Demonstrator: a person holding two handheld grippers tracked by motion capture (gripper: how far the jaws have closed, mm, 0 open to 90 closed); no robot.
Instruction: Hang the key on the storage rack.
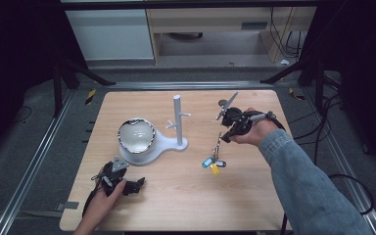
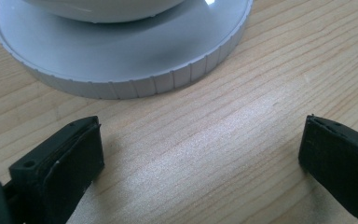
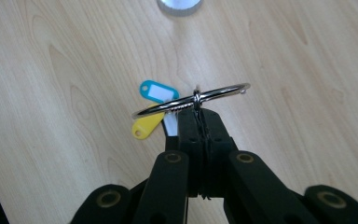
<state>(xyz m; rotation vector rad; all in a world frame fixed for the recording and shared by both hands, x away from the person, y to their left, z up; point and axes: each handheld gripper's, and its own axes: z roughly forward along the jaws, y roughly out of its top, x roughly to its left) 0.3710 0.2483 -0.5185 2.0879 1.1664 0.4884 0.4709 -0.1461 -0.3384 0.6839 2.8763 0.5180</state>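
My left tongs (image 1: 136, 184) rest low on the worktop (image 1: 186, 205) at its near left, jaws spread wide with bare wood between them. Just ahead of them in the left gripper view sits the round grey base (image 2: 121, 60) of the stand, carrying a white bowl (image 1: 136, 135). Beyond the bowl the stand's post (image 1: 177, 120) rises upright with short pegs. My right tongs (image 3: 200, 116) are across the worktop, well apart from the left ones, clamped tight on a metal ring (image 3: 191, 100). I hold the ring lifted, and its tags hang beneath the tongs: a blue tag (image 3: 157, 91), a yellow tag (image 3: 145, 126), touching the wood near the post's base.
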